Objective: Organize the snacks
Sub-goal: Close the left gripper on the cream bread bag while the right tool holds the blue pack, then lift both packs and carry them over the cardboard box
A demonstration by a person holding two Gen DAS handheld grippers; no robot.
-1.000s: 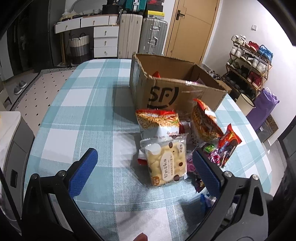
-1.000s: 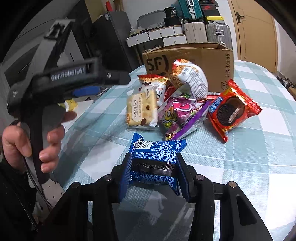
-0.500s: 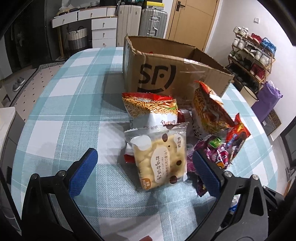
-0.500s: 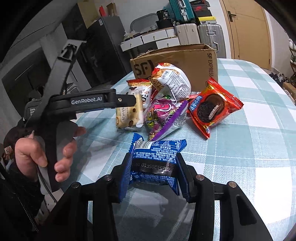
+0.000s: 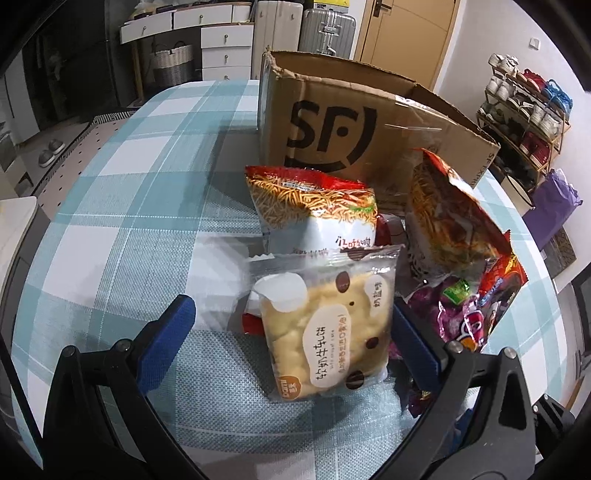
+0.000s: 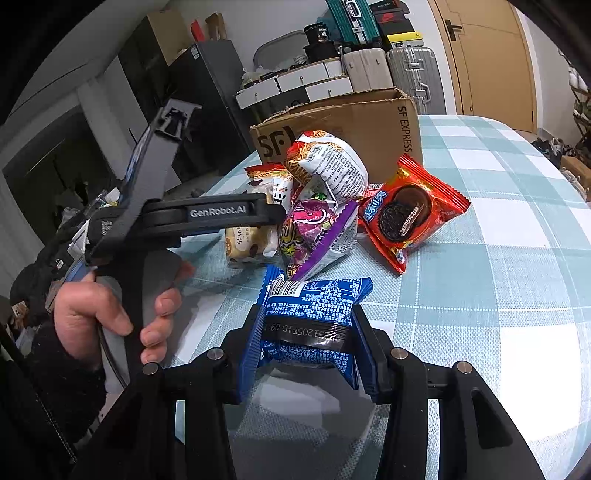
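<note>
Both grippers are working over a checked tablecloth [image 5: 110, 236]. Right gripper [image 6: 306, 332] is pinching a blue cookie packet [image 6: 314, 306] between its blue pads, holding it above the cloth. Left gripper [image 5: 291, 325] is standing spread wide, its jaws straddling a clear bread packet [image 5: 325, 325] that is lying flat; the right-hand pad is sitting just beside the packet's edge, the other pad is apart from it.

Crowding the bread packet from behind is a noodle snack bag [image 5: 314, 210], leaning upright, with a second noodle bag [image 5: 447, 218] tilting beside it. A purple candy bag [image 5: 461, 314] and a red cookie packet [image 6: 410, 210] are lying at the side of the pile, the purple bag pressing close to the left gripper's right-hand finger. Behind them all an open cardboard box [image 5: 351, 122] is standing on the table.

A hand [image 6: 107, 314] is gripping the left tool's handle, seen in the right wrist view, with the tool angling down toward the pile.

Open cloth is spreading on the pile's left in the left wrist view, running to the table's rounded edge; suitcases [image 5: 325, 26] and drawers [image 5: 225, 48] are standing well beyond.
</note>
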